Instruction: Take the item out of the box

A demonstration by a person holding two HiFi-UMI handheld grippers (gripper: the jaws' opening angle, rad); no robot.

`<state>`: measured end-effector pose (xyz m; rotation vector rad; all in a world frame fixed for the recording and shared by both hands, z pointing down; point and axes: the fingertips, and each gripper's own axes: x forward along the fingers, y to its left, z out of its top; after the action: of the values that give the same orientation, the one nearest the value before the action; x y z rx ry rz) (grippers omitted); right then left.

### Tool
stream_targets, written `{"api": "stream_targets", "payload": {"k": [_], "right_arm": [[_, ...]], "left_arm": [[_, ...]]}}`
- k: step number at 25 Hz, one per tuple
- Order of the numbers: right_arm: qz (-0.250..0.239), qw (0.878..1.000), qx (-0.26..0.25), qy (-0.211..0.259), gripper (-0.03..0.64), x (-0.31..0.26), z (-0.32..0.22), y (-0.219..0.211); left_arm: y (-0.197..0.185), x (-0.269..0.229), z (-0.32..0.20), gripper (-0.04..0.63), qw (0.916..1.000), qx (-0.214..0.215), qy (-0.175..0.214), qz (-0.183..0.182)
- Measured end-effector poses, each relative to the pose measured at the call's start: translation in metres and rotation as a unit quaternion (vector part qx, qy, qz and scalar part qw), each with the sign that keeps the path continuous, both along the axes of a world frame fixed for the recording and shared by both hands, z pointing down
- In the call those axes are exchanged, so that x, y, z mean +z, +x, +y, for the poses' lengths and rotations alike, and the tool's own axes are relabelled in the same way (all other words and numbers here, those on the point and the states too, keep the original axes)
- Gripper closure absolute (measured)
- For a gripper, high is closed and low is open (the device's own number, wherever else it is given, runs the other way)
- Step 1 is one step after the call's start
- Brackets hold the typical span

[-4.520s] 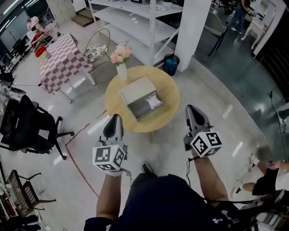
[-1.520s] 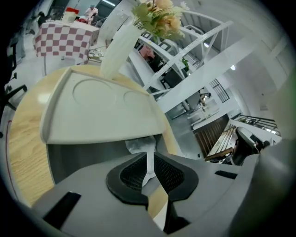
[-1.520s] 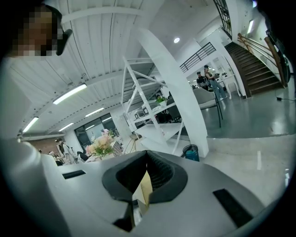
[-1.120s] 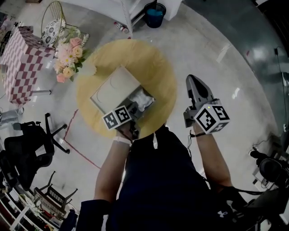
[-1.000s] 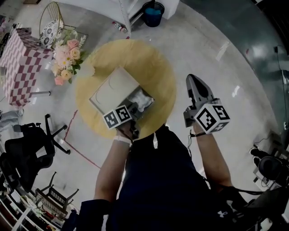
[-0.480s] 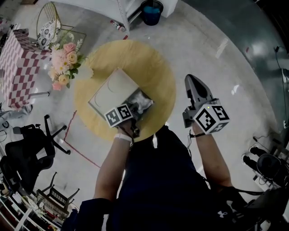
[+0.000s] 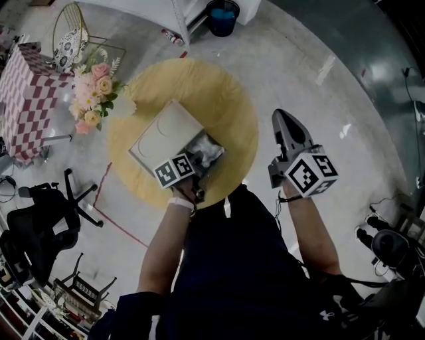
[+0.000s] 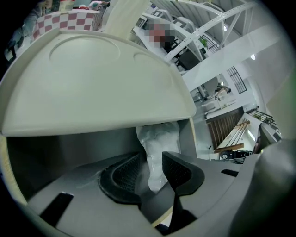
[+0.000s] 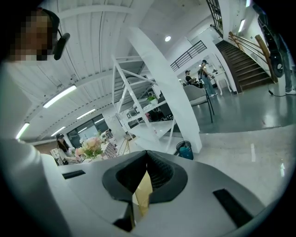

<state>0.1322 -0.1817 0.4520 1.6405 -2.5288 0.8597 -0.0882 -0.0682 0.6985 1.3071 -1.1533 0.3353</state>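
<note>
On the round yellow table [image 7: 226, 99] stands a pale box [image 7: 163, 136] with its lid [image 8: 92, 83] raised. Inside lies a white plastic-wrapped item [image 7: 209, 151]. My left gripper [image 7: 198, 158] reaches into the box, its marker cube at the near rim. In the left gripper view the item [image 8: 159, 139] hangs down between the jaws of the left gripper [image 8: 151, 158], which have just been opening; a gap shows beside the left pad, so the gripper is open. My right gripper [image 7: 281, 119] is held over the floor to the right of the table. In its own view the right gripper [image 9: 147, 157] is shut, holding nothing.
A bunch of pink flowers [image 7: 93, 93] stands at the table's left edge. A checkered table [image 7: 26, 86] and a black office chair [image 7: 40, 219] are to the left. A blue bin [image 7: 222, 14] sits beyond the table. White shelving [image 9: 138, 106] stands further back.
A few seconds ago both grippers were held short of the table; the left one now reaches into the box. In the last second neither gripper has visibly shifted.
</note>
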Motion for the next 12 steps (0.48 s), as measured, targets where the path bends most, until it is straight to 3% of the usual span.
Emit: {"api": "stream_targets", "payload": {"k": [5, 12], "right_arm": [[-0.003, 1.0, 0.005, -0.002, 0.604, 0.001, 0.001, 0.004], [-0.005, 1.0, 0.011, -0.005, 0.604, 0.003, 0.004, 0.01]], "left_arm": [[0.006, 0.0, -0.004, 0.423, 0.9999, -0.002, 0.007, 0.01], [0.013, -0.001, -0.007, 0.535, 0.9996, -0.005, 0.012, 0.026]]}}
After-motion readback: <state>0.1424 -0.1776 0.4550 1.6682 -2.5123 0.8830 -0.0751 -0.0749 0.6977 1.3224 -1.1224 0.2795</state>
